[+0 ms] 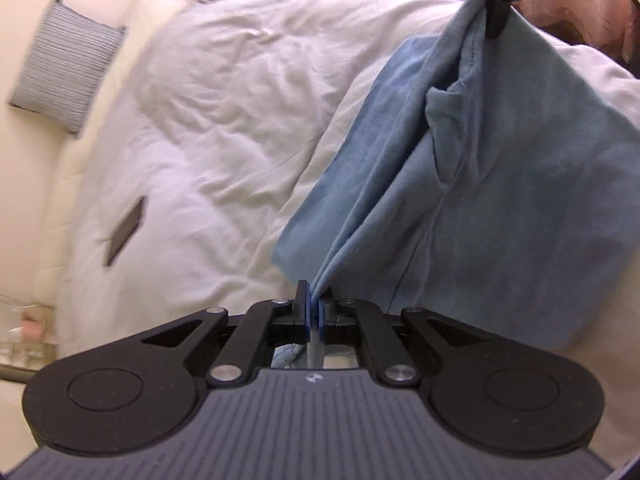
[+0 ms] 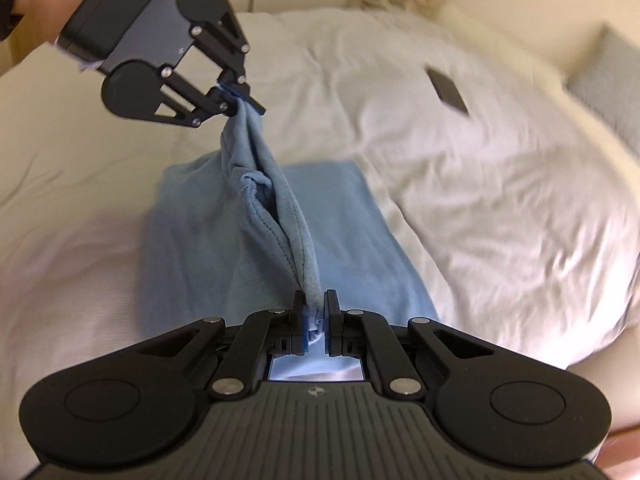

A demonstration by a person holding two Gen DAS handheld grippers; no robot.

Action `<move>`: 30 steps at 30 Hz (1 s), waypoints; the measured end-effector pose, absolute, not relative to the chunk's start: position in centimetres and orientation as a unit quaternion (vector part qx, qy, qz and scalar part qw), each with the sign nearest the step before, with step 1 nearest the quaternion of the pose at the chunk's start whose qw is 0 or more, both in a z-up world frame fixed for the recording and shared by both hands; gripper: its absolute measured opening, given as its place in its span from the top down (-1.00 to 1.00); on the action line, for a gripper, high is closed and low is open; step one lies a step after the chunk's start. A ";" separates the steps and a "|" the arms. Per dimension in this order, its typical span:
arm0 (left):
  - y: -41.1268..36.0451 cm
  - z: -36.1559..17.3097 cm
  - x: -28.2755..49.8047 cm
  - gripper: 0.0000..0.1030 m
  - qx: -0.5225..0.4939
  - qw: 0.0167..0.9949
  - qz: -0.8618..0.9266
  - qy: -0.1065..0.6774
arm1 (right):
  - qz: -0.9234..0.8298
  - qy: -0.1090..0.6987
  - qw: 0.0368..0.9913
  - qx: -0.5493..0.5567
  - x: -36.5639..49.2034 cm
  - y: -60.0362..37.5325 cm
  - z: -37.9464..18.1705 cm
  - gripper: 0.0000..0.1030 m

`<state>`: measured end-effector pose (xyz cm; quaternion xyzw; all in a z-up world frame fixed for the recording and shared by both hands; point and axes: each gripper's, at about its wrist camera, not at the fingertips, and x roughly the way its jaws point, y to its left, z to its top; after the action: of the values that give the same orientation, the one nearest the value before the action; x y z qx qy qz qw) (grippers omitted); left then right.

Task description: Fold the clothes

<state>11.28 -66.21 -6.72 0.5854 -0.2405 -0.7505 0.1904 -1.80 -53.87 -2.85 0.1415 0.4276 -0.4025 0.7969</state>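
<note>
Garment (image 2: 256,232) hanging between left gripper (image 2: 240,98) and right gripper (image 2: 316,314), lower part lying on duvet (image 2: 480,200). Phone (image 2: 447,89) lying on duvet, well apart from garment. Cushion (image 1: 66,68) leaning beyond duvet edge, near phone.

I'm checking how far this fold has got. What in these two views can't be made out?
- Blue garment, left wrist view: its lower part is cut off behind the left gripper.
- Same garment, right wrist view: the near edge is hidden under the right gripper.
- Dark flat object on the bedding: too blurred to identify.
</note>
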 end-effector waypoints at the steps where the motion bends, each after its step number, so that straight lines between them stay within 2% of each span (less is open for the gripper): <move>1: -67.1 -7.4 10.5 0.94 0.589 0.181 -0.750 -0.239 | -0.402 0.425 0.795 0.159 -2.8 -55.2 -3.4 0.89; 8: -71.7 -10.6 6.9 0.92 0.611 0.140 -0.749 -0.213 | -0.392 0.402 0.780 0.276 -7.9 -60.7 -7.0 0.89; 11: -72.8 -11.0 6.8 0.62 0.607 0.163 -0.753 -0.197 | -0.386 0.396 0.781 0.289 -8.9 -61.6 -7.9 0.89; 12: -73.3 -10.6 7.0 0.45 0.600 0.177 -0.759 -0.179 | -0.388 0.394 0.779 0.296 -9.3 -61.8 -8.1 0.87; 13: -73.8 -10.1 7.4 0.41 0.593 0.193 -0.767 -0.154 | -0.390 0.392 0.776 0.303 -9.6 -62.0 -8.3 0.79; 14: -74.4 -9.6 7.9 0.41 0.585 0.209 -0.773 -0.128 | -0.397 0.388 0.771 0.312 -10.0 -62.2 -8.4 0.76; 16: -75.4 -8.8 9.4 0.41 0.574 0.236 -0.779 -0.083 | -0.412 0.379 0.760 0.329 -10.9 -62.6 -8.6 0.49; 22: -77.6 -7.6 13.1 0.28 0.538 0.270 -0.798 0.038 | -0.429 0.357 0.746 0.363 -12.1 -62.0 -8.2 0.48; 25: -78.7 -7.8 13.4 0.27 0.515 0.270 -0.809 0.089 | -0.427 0.352 0.747 0.368 -11.7 -61.6 -8.0 0.30; 30: -80.8 -8.8 13.0 0.29 0.483 0.251 -0.823 0.163 | -0.433 0.342 0.739 0.387 -11.3 -61.9 -8.5 0.30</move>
<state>12.96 -80.77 -8.76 0.4826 0.1631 -0.8230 0.2512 -11.30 -61.87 -8.50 0.3874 0.3415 -0.4326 0.7390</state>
